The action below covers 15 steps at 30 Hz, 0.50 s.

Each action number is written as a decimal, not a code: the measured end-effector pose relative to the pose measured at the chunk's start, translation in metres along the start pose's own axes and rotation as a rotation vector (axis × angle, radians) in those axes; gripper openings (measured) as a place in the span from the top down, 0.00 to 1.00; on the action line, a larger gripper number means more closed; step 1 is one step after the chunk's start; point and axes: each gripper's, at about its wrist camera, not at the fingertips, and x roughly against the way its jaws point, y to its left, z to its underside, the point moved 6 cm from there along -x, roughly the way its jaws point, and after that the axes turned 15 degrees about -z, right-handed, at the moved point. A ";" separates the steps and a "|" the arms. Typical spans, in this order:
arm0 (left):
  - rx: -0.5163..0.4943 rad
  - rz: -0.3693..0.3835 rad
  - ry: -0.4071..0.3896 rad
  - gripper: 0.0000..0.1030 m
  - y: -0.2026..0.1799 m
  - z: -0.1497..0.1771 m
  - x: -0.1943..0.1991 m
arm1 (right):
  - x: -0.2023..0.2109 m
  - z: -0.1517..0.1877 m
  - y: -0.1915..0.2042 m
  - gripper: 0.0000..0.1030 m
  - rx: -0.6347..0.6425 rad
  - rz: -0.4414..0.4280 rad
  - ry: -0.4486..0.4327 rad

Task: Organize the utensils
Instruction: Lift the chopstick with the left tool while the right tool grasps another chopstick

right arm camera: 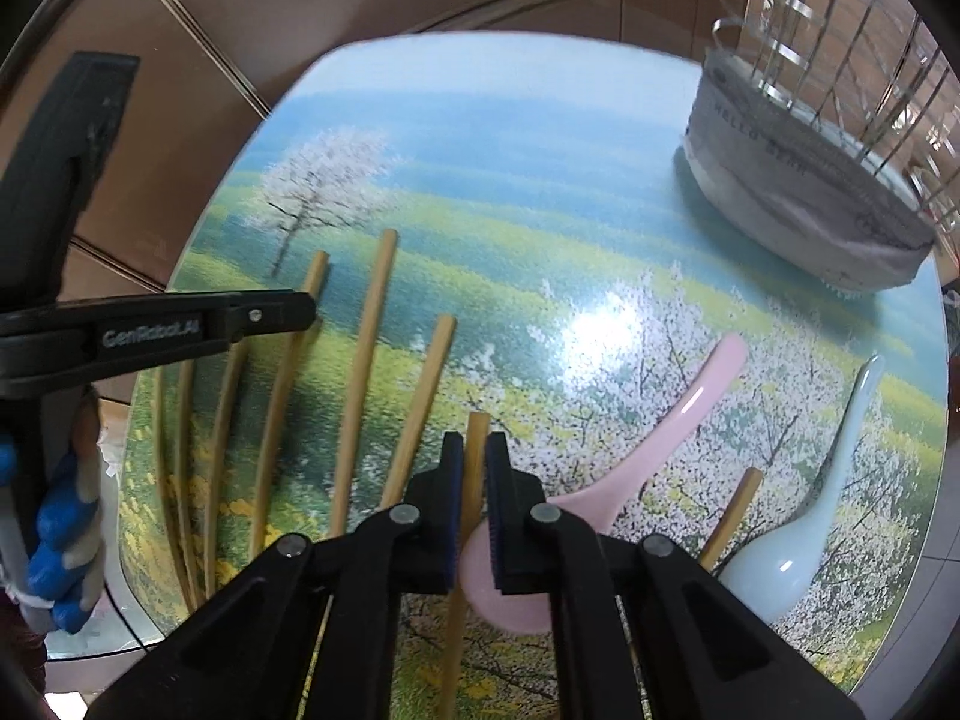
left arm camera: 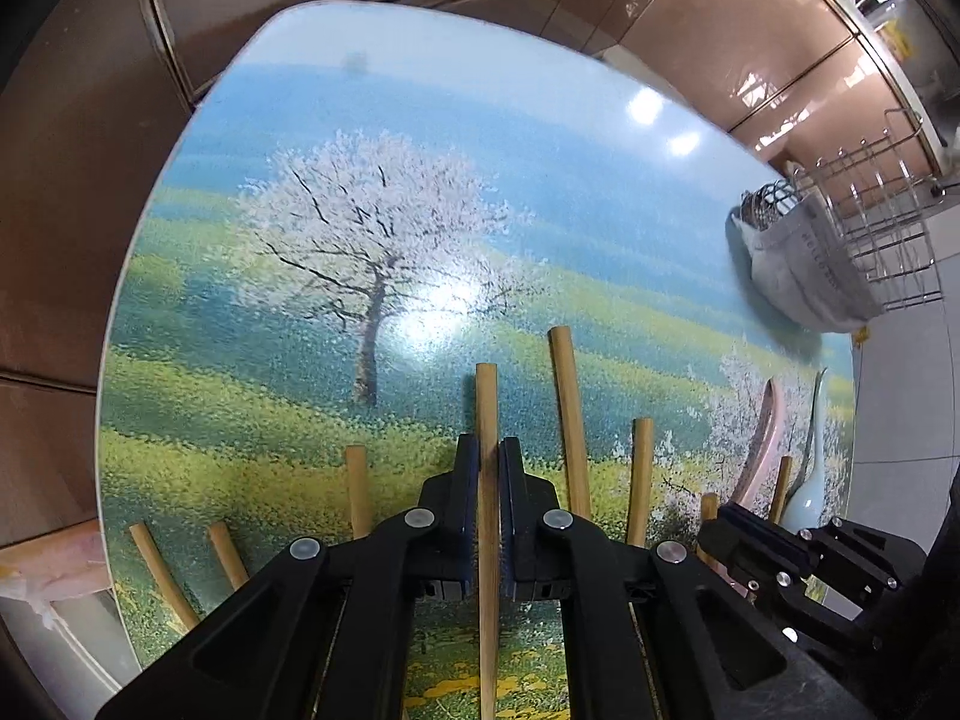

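The left tool [left arm camera: 489, 462] is clenched on a single wooden chopstick [left arm camera: 487, 420], its blue ribbed pads pressed against the stick's sides, with the blunt end poking out past the fingertips. The right tool [right arm camera: 474, 456] is likewise clamped on another chopstick [right arm camera: 477, 438], which runs down between the jaws and over the bowl of a pink spoon [right arm camera: 660, 438] lying on the bench [right arm camera: 510, 192]. More chopsticks [right arm camera: 366, 360] lie loose on the bench between the two tools, roughly side by side, round, slim and pale tan. A pale blue spoon [right arm camera: 828, 492] rests right of the pink one; both are smooth and glossy, like glazed ceramic, with long curved handles. One more chopstick [right arm camera: 732, 516] lies between the two spoons. The bench top is a shiny rounded panel printed with blossoming trees on green fields. At its far right corner stands a wire rack [right arm camera: 840, 60], thin bright metal rods, with grey cloth [right arm camera: 798, 192] wrapped round its base.
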 end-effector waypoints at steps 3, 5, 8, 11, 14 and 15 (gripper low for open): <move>0.007 0.009 -0.046 0.94 0.008 0.004 0.015 | 0.012 0.005 0.009 0.94 0.021 -0.021 -0.042; 0.006 0.010 -0.084 0.94 0.012 0.008 0.027 | 0.020 0.011 0.019 0.94 0.040 -0.037 -0.079; -0.001 0.005 -0.149 0.94 0.016 0.012 0.045 | 0.037 0.019 0.027 0.94 0.066 -0.059 -0.136; 0.003 0.012 -0.220 0.94 0.021 0.019 0.066 | 0.056 0.027 0.034 0.94 0.089 -0.080 -0.196; 0.001 0.017 -0.285 0.94 0.020 0.023 0.086 | 0.071 0.029 0.044 0.94 0.110 -0.099 -0.257; 0.000 0.022 -0.300 0.94 0.017 0.024 0.092 | 0.079 0.034 0.048 0.94 0.123 -0.102 -0.285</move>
